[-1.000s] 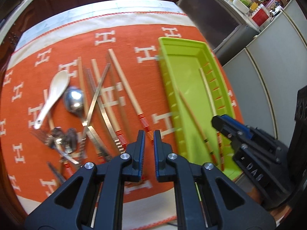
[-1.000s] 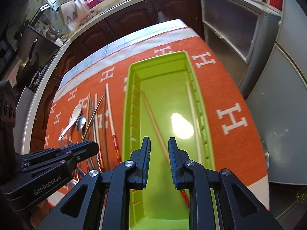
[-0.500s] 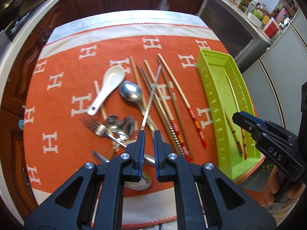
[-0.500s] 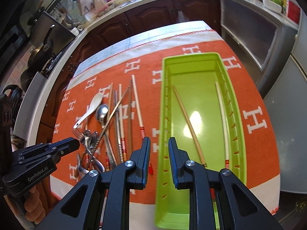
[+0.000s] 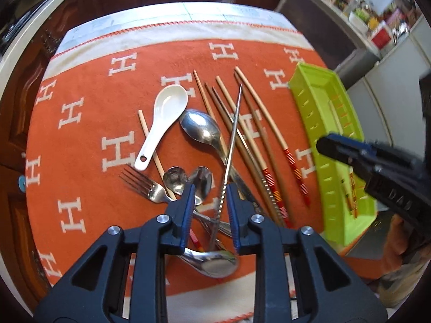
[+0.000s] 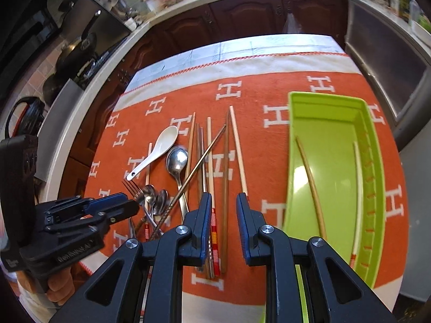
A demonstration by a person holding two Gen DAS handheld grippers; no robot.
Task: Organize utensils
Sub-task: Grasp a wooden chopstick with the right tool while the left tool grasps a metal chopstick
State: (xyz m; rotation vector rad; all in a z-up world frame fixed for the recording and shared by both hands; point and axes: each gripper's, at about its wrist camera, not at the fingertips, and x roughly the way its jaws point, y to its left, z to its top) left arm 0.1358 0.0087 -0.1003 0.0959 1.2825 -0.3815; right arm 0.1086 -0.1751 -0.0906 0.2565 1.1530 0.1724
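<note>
Loose utensils lie on the orange cloth: a white ceramic spoon [image 5: 164,113] [image 6: 159,148], a large metal spoon [image 5: 200,129] [image 6: 176,158], a fork [image 5: 145,185], two small spoons [image 5: 175,177], and several red-banded wooden chopsticks [image 5: 258,134]. A metal chopstick [image 5: 231,140] [image 6: 204,156] lies slanted across them. My left gripper [image 5: 210,196] [image 6: 126,204] hovers over the pile, its jaws opening and pressing on nothing. My right gripper [image 6: 223,202] [image 5: 323,145] stands open above the chopsticks' banded ends, holding nothing. The green tray [image 6: 331,140] [image 5: 307,113] holds two chopsticks [image 6: 312,183].
The orange H-patterned cloth [image 5: 80,140] has white bands front and back. Dark wooden cabinets [image 6: 242,13] and a counter stand behind the table, a stove with pans [image 6: 78,51] to the left, and a steel appliance [image 6: 385,62] to the right. A hand [image 6: 56,288] grips the left tool.
Both views have swung left, away from the tray and over the utensil pile. The left jaws have parted wider. The right jaws keep the same gap.
</note>
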